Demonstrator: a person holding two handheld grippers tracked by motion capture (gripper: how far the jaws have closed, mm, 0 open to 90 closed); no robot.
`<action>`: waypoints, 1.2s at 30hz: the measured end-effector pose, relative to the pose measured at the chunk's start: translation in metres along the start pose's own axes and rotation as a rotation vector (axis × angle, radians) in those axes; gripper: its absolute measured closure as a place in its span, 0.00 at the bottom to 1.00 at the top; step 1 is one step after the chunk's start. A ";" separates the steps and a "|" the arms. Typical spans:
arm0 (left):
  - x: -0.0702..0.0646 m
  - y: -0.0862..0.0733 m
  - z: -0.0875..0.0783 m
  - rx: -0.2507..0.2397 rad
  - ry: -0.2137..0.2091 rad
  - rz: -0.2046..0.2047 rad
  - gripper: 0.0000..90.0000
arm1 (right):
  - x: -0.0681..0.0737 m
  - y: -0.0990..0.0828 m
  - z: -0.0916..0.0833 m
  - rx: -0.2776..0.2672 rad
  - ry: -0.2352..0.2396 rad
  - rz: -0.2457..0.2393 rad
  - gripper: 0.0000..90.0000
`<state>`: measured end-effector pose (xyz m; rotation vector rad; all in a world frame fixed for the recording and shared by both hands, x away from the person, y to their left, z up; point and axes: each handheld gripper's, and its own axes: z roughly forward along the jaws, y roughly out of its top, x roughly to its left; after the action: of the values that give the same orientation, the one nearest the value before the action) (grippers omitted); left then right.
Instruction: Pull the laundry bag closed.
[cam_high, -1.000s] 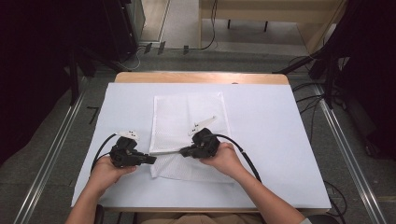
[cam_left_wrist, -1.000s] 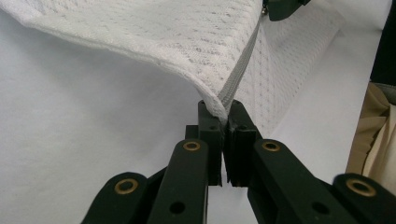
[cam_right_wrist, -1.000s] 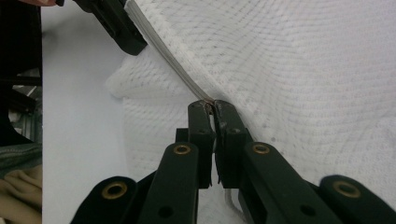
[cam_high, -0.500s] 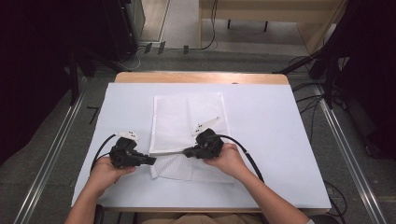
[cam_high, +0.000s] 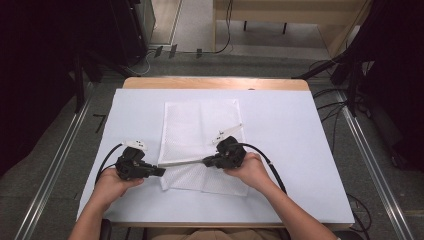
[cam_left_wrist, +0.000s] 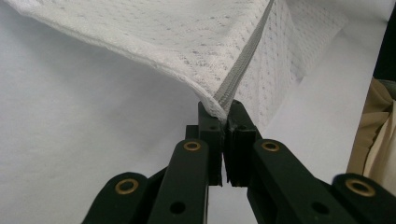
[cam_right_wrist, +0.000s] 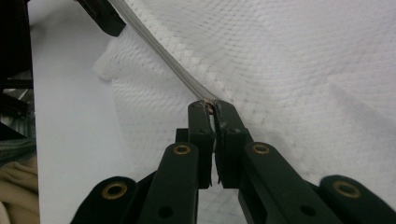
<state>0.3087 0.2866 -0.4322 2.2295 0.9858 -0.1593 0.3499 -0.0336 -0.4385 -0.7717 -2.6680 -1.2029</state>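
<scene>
Right gripper (cam_high: 206, 161) clamped on zipper pull (cam_right_wrist: 208, 107), left gripper (cam_high: 161, 171) clenched on mesh bag (cam_high: 200, 125) corner.
Zipper (cam_high: 182, 162) runs taut btwn both, straight from right gripper toward left; pull sits at right's tips.

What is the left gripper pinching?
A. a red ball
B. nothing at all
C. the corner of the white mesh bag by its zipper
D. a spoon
C: in the left gripper view, the left gripper is shut on the corner of the white mesh bag, right where the grey zipper ends.
</scene>
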 end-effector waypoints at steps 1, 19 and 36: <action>0.000 0.000 0.000 -0.001 -0.002 0.002 0.98 | 0.000 -0.001 -0.001 0.004 -0.005 0.003 0.98; -0.006 0.001 0.000 0.012 -0.029 0.011 0.98 | -0.009 -0.017 -0.016 0.015 -0.024 0.021 0.98; -0.001 -0.001 -0.003 0.020 -0.025 -0.001 0.97 | -0.014 -0.028 -0.028 0.019 -0.043 0.044 0.98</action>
<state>0.3067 0.2880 -0.4297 2.2401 0.9763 -0.1982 0.3454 -0.0755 -0.4427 -0.8579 -2.6777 -1.1614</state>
